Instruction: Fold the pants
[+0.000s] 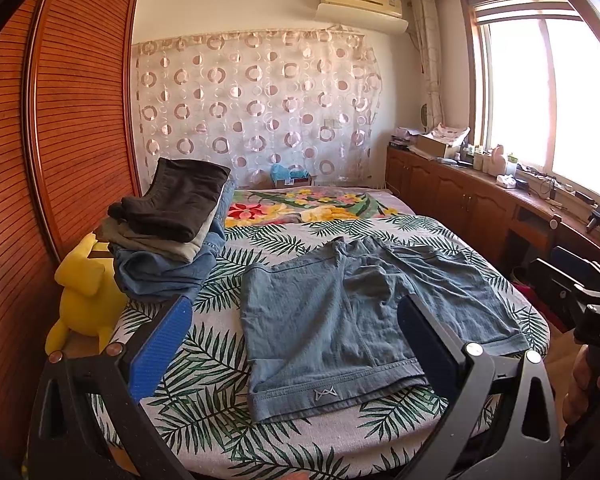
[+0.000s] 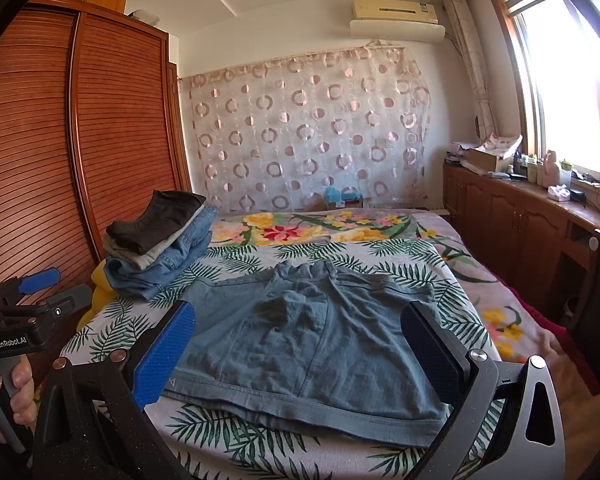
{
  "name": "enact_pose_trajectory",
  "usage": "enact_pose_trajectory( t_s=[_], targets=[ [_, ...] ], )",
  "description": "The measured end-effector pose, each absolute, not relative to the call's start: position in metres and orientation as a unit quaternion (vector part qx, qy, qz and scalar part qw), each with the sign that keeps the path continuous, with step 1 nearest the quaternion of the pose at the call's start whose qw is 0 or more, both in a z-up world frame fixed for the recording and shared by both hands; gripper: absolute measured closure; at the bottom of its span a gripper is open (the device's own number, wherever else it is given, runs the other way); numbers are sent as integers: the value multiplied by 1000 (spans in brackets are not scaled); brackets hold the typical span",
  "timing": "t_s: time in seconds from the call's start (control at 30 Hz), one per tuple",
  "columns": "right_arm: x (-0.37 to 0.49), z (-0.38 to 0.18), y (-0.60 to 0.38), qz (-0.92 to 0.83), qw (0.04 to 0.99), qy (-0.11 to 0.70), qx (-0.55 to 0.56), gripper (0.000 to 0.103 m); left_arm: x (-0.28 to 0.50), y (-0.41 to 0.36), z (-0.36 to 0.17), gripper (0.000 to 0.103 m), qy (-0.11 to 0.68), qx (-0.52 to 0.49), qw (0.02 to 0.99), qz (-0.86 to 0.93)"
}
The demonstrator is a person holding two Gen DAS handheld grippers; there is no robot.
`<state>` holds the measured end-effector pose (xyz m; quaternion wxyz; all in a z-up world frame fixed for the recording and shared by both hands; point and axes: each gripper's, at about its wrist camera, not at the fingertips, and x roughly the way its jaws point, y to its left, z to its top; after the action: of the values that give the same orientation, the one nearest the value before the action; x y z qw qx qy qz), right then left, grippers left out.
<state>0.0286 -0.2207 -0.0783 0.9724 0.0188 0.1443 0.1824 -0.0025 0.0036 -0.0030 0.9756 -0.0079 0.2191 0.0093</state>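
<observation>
A pair of faded blue-grey cotton shorts (image 1: 352, 320) lies spread flat on the near end of the bed's palm-leaf patterned cover (image 1: 220, 364), waistband toward the far side and both leg hems toward the near edge, so the whole outline is open to view and either hem can be reached without stretching across the bed. The left tongs (image 1: 296, 344) hang over the near left part of the garment with their blue-padded jaws spread wide and nothing between them; the right tongs (image 2: 300, 344) are held the same way, wide and empty, over the near right part. Each seems lined up with one leg, which suits a first fold that brings one side over the other, though no grip has been made yet. At the far left of the bed a stack of folded clothes (image 1: 172, 232) — dark brown on top, grey-beige beneath, blue denim at the bottom — sits clear of the working area, probably where finished pieces go. A yellow plush toy (image 1: 88, 292) rests just beside that stack, off the bed's left edge.
</observation>
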Motion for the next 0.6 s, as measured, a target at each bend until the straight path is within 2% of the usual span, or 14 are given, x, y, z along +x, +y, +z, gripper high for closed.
enact_pose_trajectory(
  t_s=[0.6],
  targets=[
    [27, -78, -220, 182, 972, 144, 19, 1, -2, 5, 0, 0, 217, -8, 976, 9]
  ],
)
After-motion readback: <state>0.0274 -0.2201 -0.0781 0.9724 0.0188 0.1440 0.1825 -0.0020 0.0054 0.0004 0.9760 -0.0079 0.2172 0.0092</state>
